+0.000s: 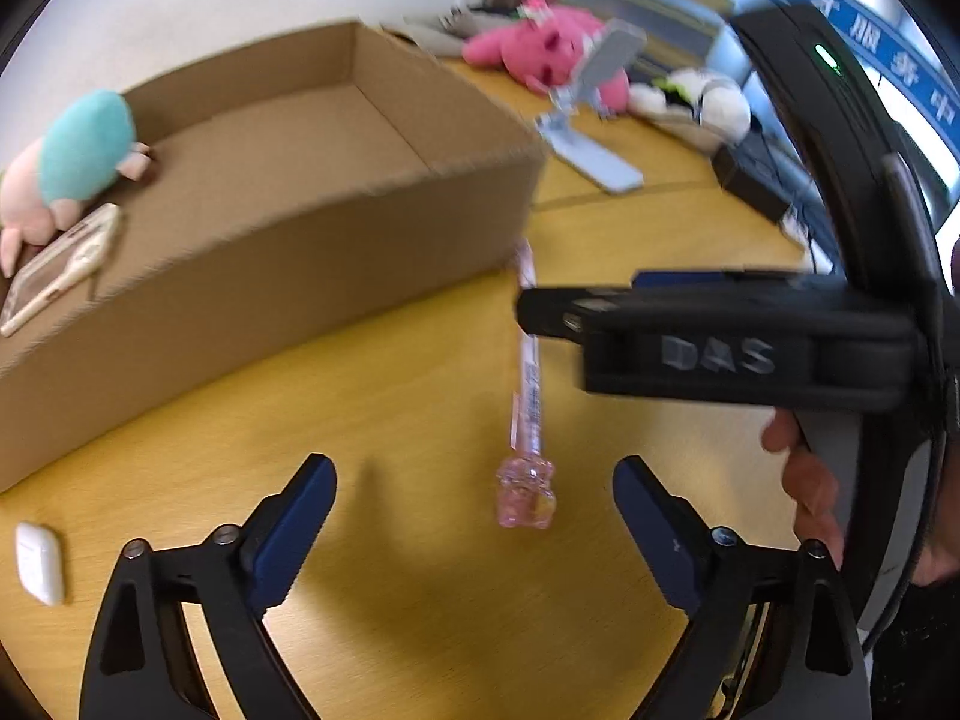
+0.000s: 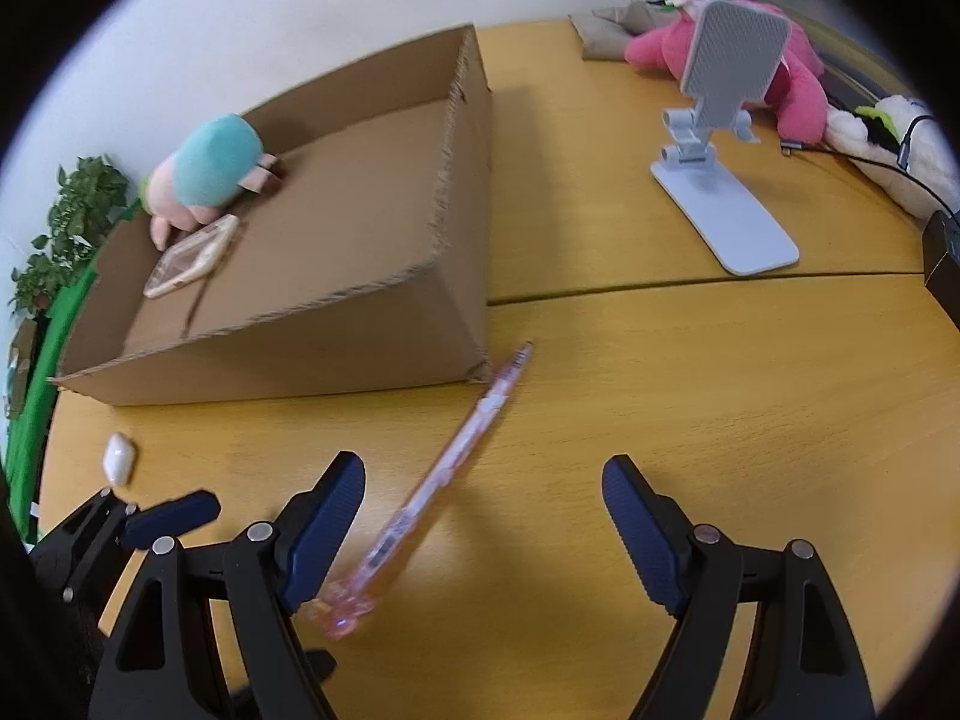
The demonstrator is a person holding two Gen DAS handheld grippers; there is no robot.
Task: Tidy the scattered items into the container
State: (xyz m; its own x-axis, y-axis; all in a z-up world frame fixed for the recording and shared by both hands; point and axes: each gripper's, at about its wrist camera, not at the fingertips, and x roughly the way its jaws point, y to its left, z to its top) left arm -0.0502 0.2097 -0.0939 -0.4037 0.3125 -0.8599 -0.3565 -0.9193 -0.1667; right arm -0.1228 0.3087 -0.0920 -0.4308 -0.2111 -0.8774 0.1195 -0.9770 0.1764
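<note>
Cardboard box [image 2: 336,276] stood open on the yellow worktop [image 2: 600,396], the biggest thing in either view, and it already held a teal-and-pink plush toy [image 2: 207,177] in its far corner with a phone in a clear case [image 2: 192,258] lying flat just beside the toy. Beyond the box, toward the back of the worktop, a pink plush toy [image 2: 786,60] lay behind a white folding phone stand [image 2: 720,204], and a white-and-black plush [image 1: 702,99] rested near them. The right claw [image 2: 483,531] hung low over the worktop with its blue pads well apart and nothing pressed between them; in the left wrist view its black body reached in from the right with a hand [image 1: 810,486] around its handle. The left claw [image 1: 474,531] also stood with its jaws wide apart and gripped nothing. A pink translucent pen [image 1: 528,396] lay on the worktop outside the box, its tip just beside the box's near corner and its charm-topped end between the left claw's fingers without touching either pad; in the right wrist view that end lay close against the right claw's left pad [image 2: 327,522]. A small white earbud case [image 1: 39,564] sat on the worktop off to the left, apart from the pen.
</note>
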